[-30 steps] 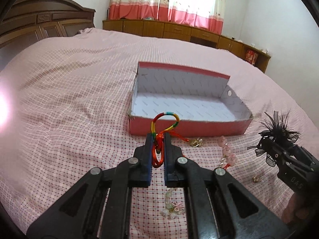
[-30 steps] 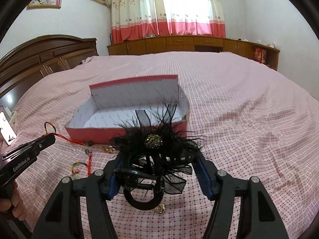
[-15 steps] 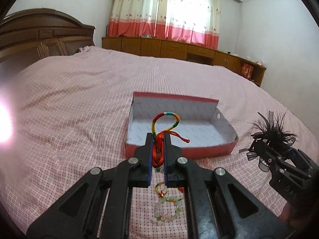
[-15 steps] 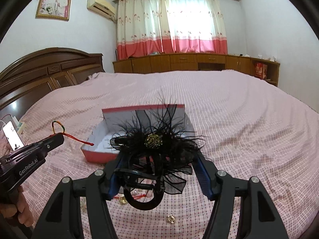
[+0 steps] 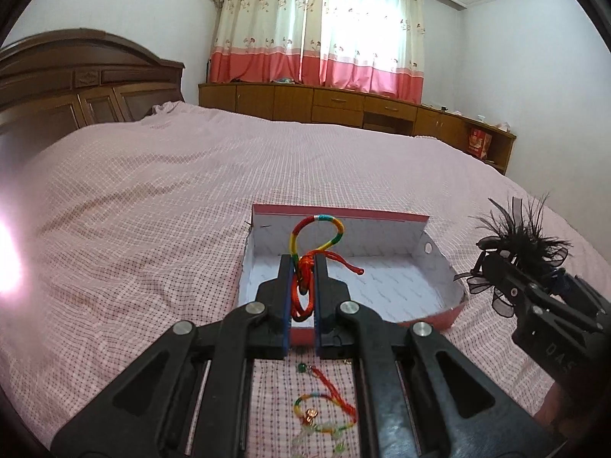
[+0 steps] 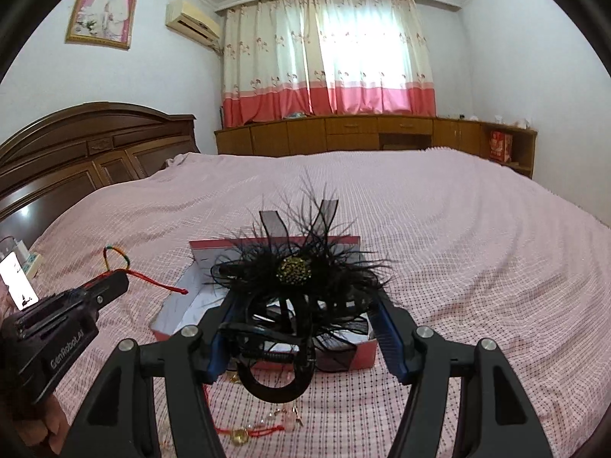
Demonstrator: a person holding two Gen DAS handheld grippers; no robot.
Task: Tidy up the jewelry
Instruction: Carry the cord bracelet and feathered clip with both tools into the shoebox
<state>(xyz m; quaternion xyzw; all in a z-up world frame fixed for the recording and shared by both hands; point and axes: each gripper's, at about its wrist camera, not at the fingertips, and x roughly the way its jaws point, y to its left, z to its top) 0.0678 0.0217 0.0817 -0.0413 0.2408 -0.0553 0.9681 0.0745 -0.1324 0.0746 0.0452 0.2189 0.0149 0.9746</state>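
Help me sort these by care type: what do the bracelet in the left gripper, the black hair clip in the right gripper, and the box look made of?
Bracelet: woven cord, matte, with coloured thread wrapping and knots. Hair clip: black feathers and sheer ribbon around a beaded, probably metal, centre. Box: likely cardboard, pink outside, white inside, creased corners.
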